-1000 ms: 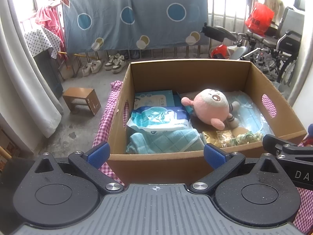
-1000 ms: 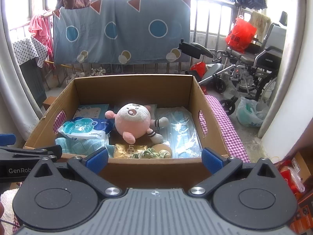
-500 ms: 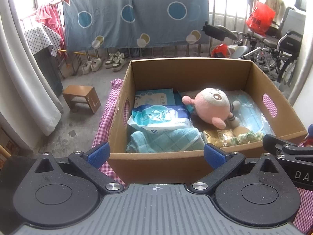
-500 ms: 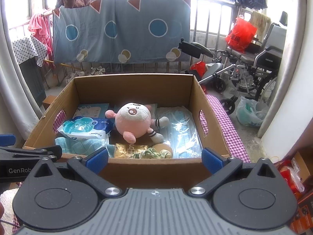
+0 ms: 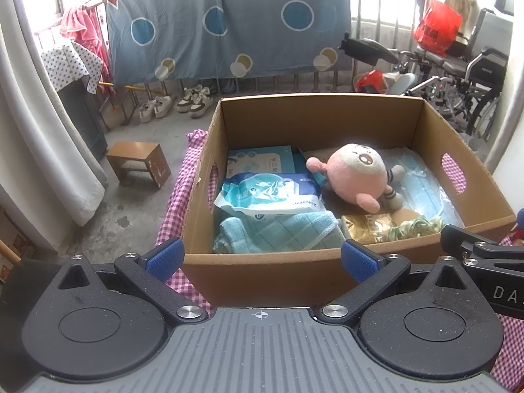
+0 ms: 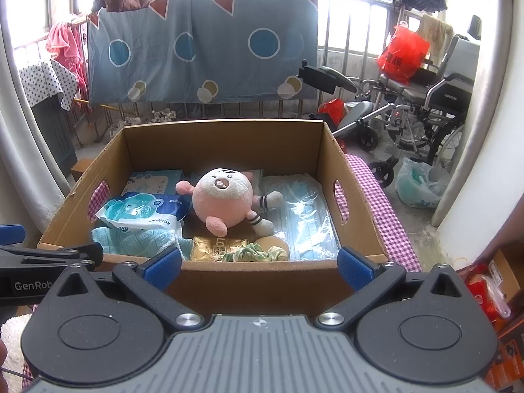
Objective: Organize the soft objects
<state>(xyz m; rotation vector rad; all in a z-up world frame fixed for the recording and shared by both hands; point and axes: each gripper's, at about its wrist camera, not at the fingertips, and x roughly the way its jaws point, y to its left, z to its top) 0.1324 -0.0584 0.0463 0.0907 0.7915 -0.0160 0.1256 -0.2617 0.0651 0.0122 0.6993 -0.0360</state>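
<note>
A cardboard box (image 5: pixel 321 108) (image 6: pixel 226 137) stands on a pink checked cloth (image 5: pixel 186 180). Inside lie a pink plush toy (image 5: pixel 355 172) (image 6: pixel 226 198), a wet-wipes pack (image 5: pixel 271 195) (image 6: pixel 144 213), a teal towel (image 5: pixel 278 234) (image 6: pixel 131 240), a bag of blue face masks (image 5: pixel 422 180) (image 6: pixel 304 209), a gold packet (image 5: pixel 366 227) (image 6: pixel 209 249) and a green scrunchie (image 6: pixel 252 252). My left gripper (image 5: pixel 260 258) is open and empty, in front of the box's near wall. My right gripper (image 6: pixel 258 263) is open and empty at the same wall.
A small wooden stool (image 5: pixel 139 162) and shoes (image 5: pixel 177 103) are on the floor at the left. Wheelchairs (image 6: pixel 419 104) stand at the right. A blue sheet (image 5: pixel 229 23) hangs on the railing behind. A curtain (image 5: pixel 39 150) hangs at the left.
The left wrist view has shifted slightly, with the box a little higher in frame. The right view is unchanged. Both grippers stay open.
</note>
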